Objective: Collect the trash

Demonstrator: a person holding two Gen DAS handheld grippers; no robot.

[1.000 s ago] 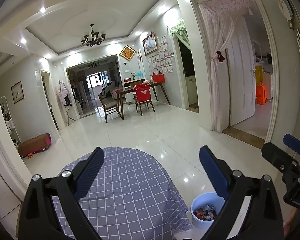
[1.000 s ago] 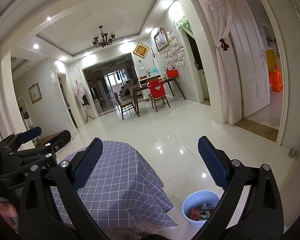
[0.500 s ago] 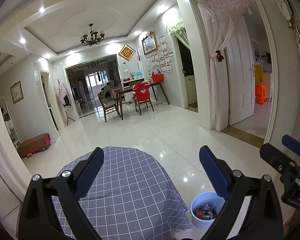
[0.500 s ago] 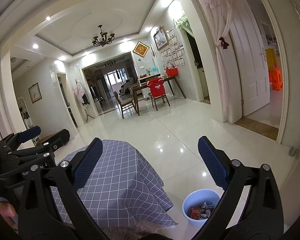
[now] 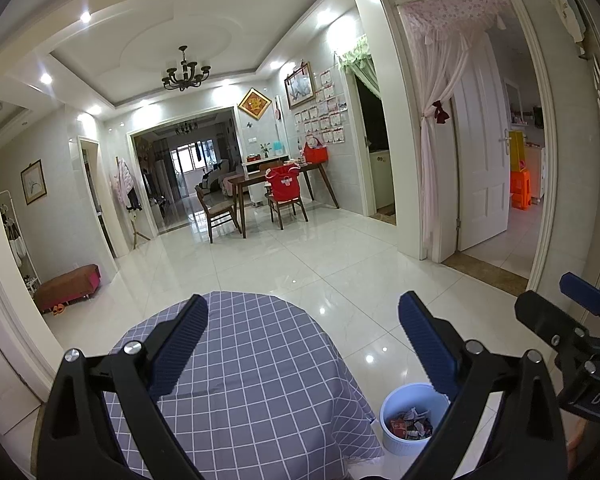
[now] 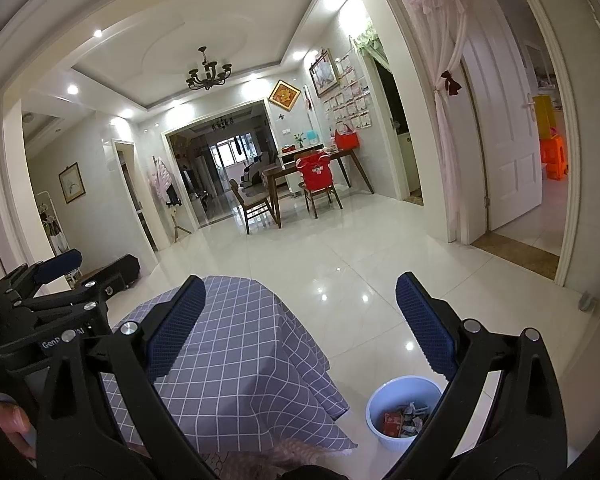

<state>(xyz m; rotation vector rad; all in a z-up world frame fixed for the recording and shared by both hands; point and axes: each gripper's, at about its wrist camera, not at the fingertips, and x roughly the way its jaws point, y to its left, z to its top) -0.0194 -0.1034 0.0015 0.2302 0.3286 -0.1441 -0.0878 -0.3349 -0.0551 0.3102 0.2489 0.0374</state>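
Note:
A pale blue bin (image 5: 394,438) (image 6: 384,400) stands on the tiled floor right of the table, holding several crumpled wrappers (image 5: 412,426) (image 6: 402,424). My left gripper (image 5: 302,338) hangs open above the checked tablecloth (image 5: 256,384), nothing between its blue pads. My right gripper (image 6: 300,316) is also open and empty, held above the cloth's right side (image 6: 244,356). Each gripper shows at the edge of the other's view: the right one (image 5: 572,320) at the far right, the left one (image 6: 48,284) at the far left. No trash lies on the visible cloth.
Glossy white floor tiles (image 5: 340,264) stretch ahead to a wooden dining table with chairs (image 5: 276,192). A doorway with a white door and pink curtain (image 5: 480,152) opens on the right. A low padded bench (image 5: 68,284) sits by the left wall. A person's fingers (image 6: 14,424) hold the left gripper.
Almost nothing moved: both grippers stay open above the table, and the views drift only slightly.

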